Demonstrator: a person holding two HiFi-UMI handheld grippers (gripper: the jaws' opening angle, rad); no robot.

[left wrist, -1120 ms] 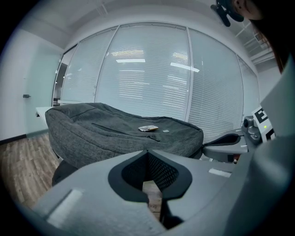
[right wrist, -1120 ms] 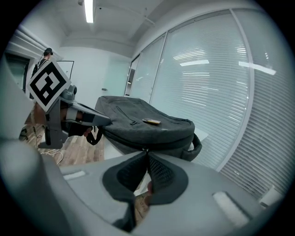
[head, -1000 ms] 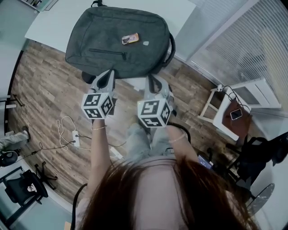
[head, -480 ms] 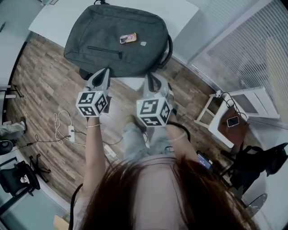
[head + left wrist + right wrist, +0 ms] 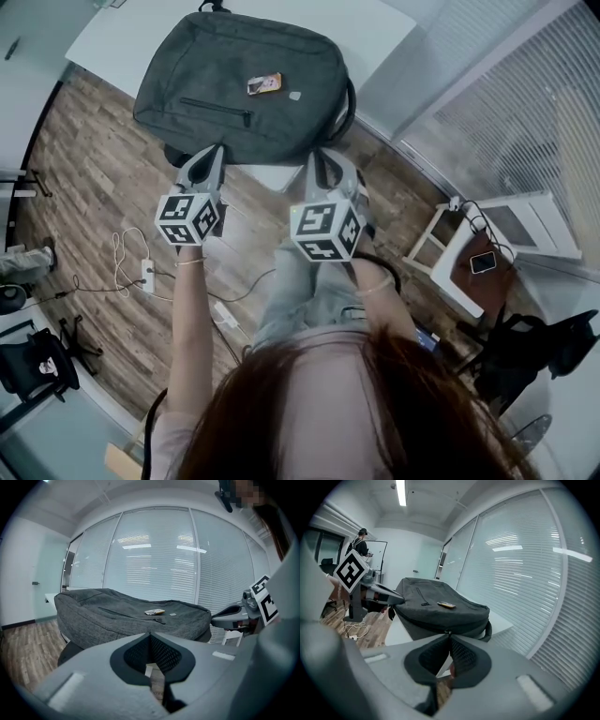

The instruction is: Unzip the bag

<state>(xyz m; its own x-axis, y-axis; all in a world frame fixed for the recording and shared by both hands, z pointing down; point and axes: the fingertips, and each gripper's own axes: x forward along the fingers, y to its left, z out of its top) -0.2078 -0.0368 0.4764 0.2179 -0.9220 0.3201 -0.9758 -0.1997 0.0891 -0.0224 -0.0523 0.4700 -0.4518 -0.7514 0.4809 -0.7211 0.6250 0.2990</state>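
Where the head view looks down, a floor [image 5: 94, 178] of brown wood-grain planks fills the left side. Horizontal slatted window blinds [image 5: 525, 103] fill the upper right. A white, smooth, flat table [image 5: 117, 42] stands at the top.

The bag [image 5: 244, 80], a grey backpack of coarse woven fabric with rounded corners, lies flat on this table. Its near edge overhangs the table edge towards the person. A padded loop handle [image 5: 353, 101] projects from its right side.

The left gripper [image 5: 217, 150] and the right gripper [image 5: 315, 155] are grey moulded plastic. Both point at the near edge of the bag, side by side and apart from each other. Each carries a marker cube [image 5: 190, 217] of black-and-white squares at the rear.

The left gripper view shows dark mesh-textured pads. The jaw tips meet with nothing between them. The right gripper view shows the same: the tips are together and empty, just short of the near wall of the bag.

A straight front pocket zipper [image 5: 216, 106] crosses the top panel. A small rectangular orange label [image 5: 265, 83] lies near it.

Only the right gripper view shows the dark seam line running along the side wall of the bag. Only the head view shows the white cable [image 5: 131, 258] coiled on the floor.
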